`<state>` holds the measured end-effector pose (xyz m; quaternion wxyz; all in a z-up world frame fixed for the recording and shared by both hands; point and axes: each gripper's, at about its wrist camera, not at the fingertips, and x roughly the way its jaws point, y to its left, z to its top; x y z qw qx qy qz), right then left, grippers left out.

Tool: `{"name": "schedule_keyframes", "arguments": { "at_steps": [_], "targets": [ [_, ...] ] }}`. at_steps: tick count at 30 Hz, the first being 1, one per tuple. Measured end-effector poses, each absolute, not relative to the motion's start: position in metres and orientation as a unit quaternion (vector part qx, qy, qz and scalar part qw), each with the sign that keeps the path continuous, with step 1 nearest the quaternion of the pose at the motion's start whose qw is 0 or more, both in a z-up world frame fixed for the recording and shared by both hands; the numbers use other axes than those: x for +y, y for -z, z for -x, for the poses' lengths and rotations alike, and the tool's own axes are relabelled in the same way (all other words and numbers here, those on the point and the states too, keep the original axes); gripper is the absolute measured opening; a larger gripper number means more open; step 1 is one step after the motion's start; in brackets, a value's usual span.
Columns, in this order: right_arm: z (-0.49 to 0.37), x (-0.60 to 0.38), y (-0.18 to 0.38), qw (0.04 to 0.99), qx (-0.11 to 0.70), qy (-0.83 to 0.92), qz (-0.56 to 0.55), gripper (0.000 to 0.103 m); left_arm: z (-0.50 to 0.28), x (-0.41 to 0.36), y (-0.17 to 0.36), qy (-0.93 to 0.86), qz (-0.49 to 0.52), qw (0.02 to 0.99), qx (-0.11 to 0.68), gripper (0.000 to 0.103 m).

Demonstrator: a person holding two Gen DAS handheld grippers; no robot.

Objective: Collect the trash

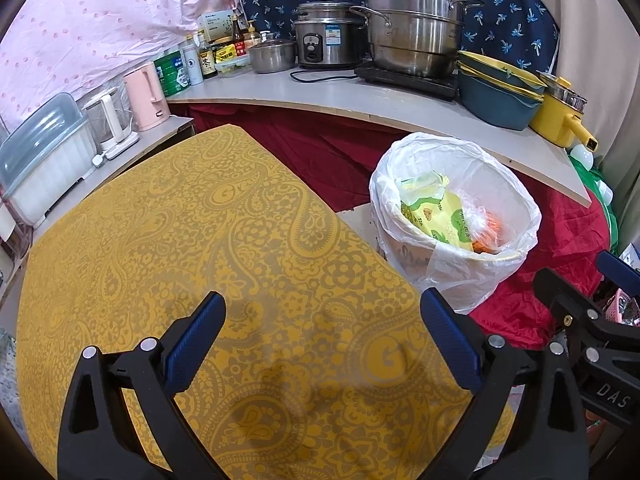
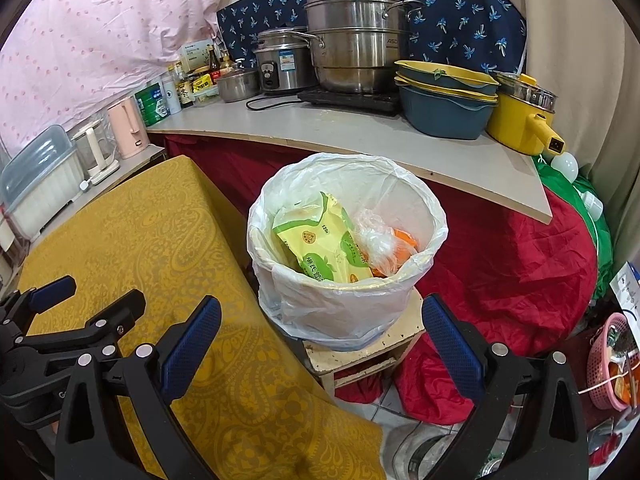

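A round bin lined with a white plastic bag stands on a small worn wooden stool, just beside the table covered in yellow paisley cloth. Inside the bin lie a yellow-green printed wrapper, a crumpled clear plastic bag and something orange. The left gripper hangs over the table beside the bin, fingers spread and empty. The right gripper faces the bin, fingers likewise spread, holding nothing.

Inside the trash bin, an orange item is largely covered by a crumpled clear bag and cannot be identified. The bottle labels at the counter's back edge cannot be read. The pink basket is cut off by the right edge.
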<state>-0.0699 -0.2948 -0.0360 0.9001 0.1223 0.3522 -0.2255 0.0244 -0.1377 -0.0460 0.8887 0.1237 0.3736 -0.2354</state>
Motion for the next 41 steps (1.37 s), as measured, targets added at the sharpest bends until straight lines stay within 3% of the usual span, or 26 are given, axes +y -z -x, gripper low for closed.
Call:
{"name": "schedule_keyframes", "arguments": {
  "at_steps": [41],
  "targets": [
    [0.071, -0.303, 0.04, 0.898, 0.346, 0.241, -0.128, 0.097, -0.024, -0.153, 0.041, 0.231, -0.136, 0.895, 0.356, 0.093]
  ]
}}
